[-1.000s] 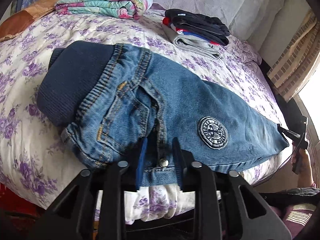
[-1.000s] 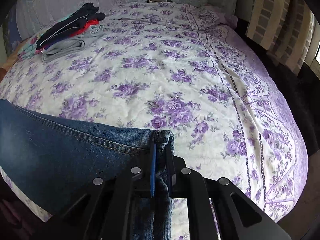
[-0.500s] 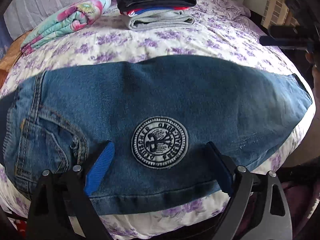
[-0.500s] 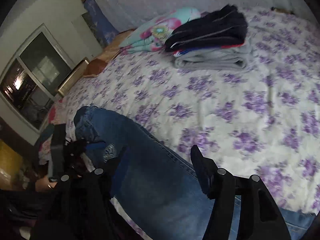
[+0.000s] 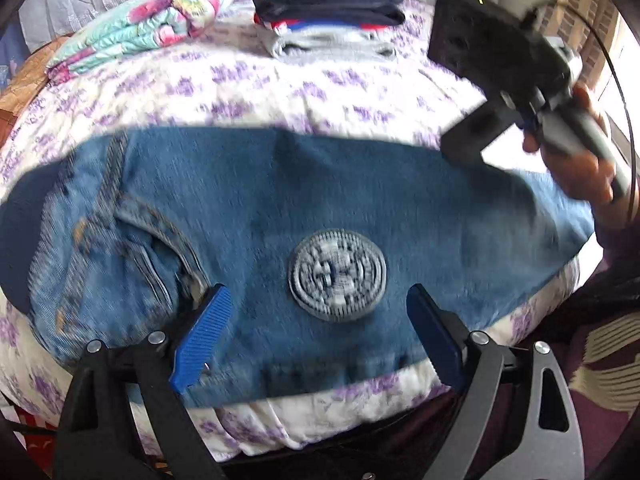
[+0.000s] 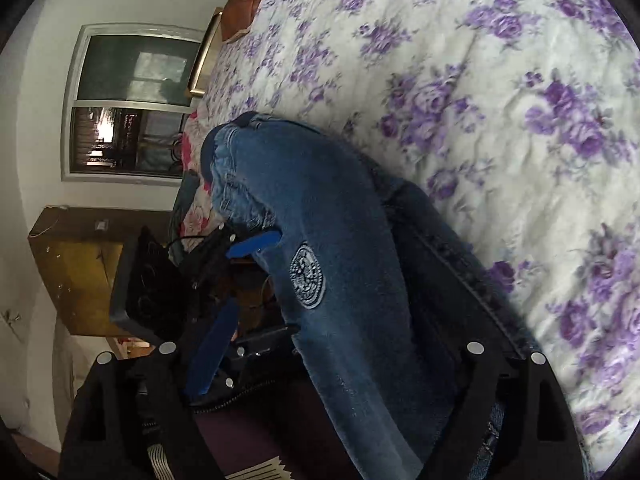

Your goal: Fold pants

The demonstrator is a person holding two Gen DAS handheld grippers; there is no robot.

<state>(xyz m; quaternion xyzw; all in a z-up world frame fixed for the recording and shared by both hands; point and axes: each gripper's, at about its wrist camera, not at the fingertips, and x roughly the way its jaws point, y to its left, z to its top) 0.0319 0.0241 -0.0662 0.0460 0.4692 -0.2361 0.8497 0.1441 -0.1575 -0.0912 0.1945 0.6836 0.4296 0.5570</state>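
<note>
Blue denim pants [image 5: 304, 208] with a round grey patch [image 5: 338, 274] lie folded lengthwise along the near edge of the bed [image 5: 280, 92], dark waistband at the left. My left gripper [image 5: 316, 330] is open and empty, its blue pads either side of the patch just above the near hem. My right gripper [image 6: 320, 344] is open and empty, turned sideways over the leg end of the pants [image 6: 332, 248]. The right gripper's body [image 5: 492, 76] shows in the left wrist view above the leg end.
A stack of folded clothes [image 5: 332, 16] and a folded floral blanket [image 5: 140, 28] lie at the far side of the bed. The floral bedspread [image 6: 480, 100] stretches beyond the pants. A window [image 6: 128, 100] and a brown box [image 6: 76, 268] stand beside the bed.
Both grippers let go of the pants and opened. The pants now lie flat. The right gripper has rolled sideways and swung over the leg end; the left moved to the middle hem.
</note>
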